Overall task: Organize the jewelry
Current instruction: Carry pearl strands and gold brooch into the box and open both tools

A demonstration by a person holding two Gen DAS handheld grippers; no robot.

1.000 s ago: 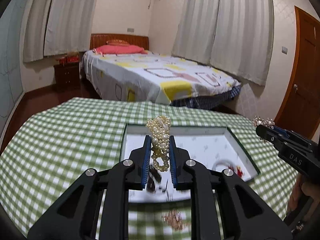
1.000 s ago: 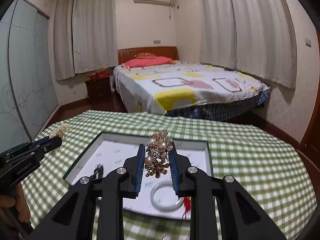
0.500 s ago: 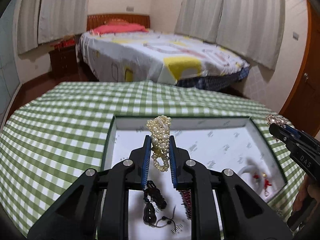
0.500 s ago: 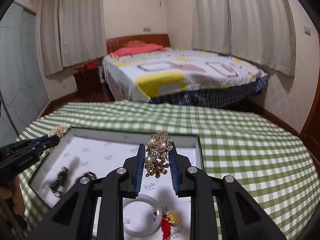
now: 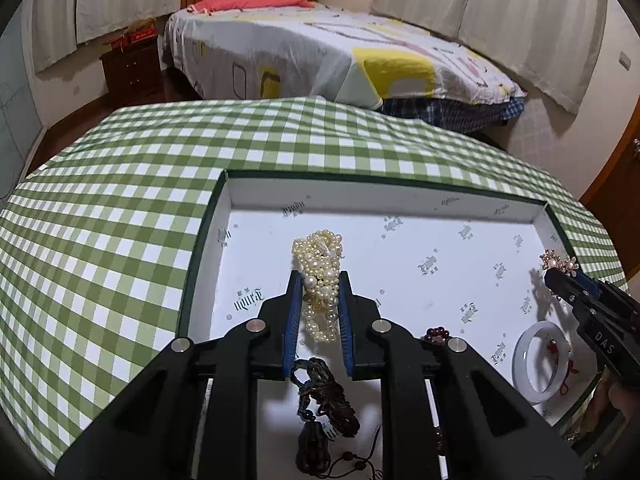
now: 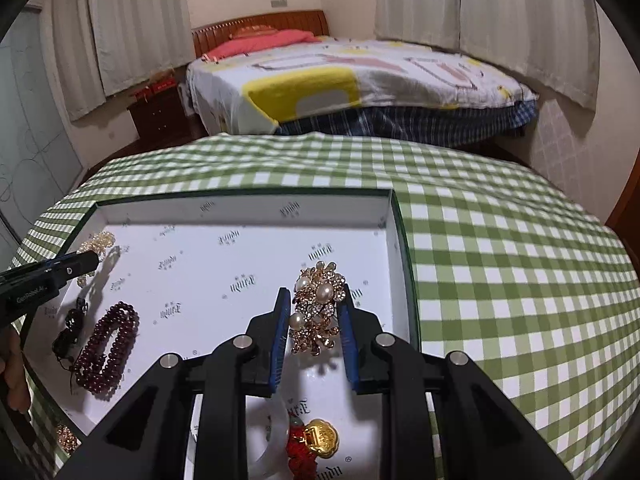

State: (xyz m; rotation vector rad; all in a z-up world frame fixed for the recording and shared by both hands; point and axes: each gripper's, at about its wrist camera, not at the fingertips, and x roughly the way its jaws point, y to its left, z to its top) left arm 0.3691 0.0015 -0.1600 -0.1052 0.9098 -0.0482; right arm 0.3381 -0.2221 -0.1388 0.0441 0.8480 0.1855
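My left gripper (image 5: pixel 319 276) is shut on a cream pearl bracelet (image 5: pixel 320 280) and holds it over the left part of a white-lined box (image 5: pixel 260 192) with a dark green rim. My right gripper (image 6: pixel 314 294) is shut on a gold brooch with pearls (image 6: pixel 316 308) over the right part of the same box (image 6: pixel 240 208). In the box lie a dark red bead bracelet (image 6: pixel 106 346), a black corded piece (image 5: pixel 324 404), a white bangle (image 5: pixel 540 360) and a red-and-gold charm (image 6: pixel 316 440).
The box sits on a table with a green checked cloth (image 5: pixel 120 220). A small gold piece (image 6: pixel 66 442) lies on the cloth by the box's near left corner. A bed (image 5: pixel 320 48) and nightstand (image 5: pixel 132 68) stand beyond the table.
Both grippers have moved forward and down over the box, each still holding its piece. The box's inside now fills the lower views.
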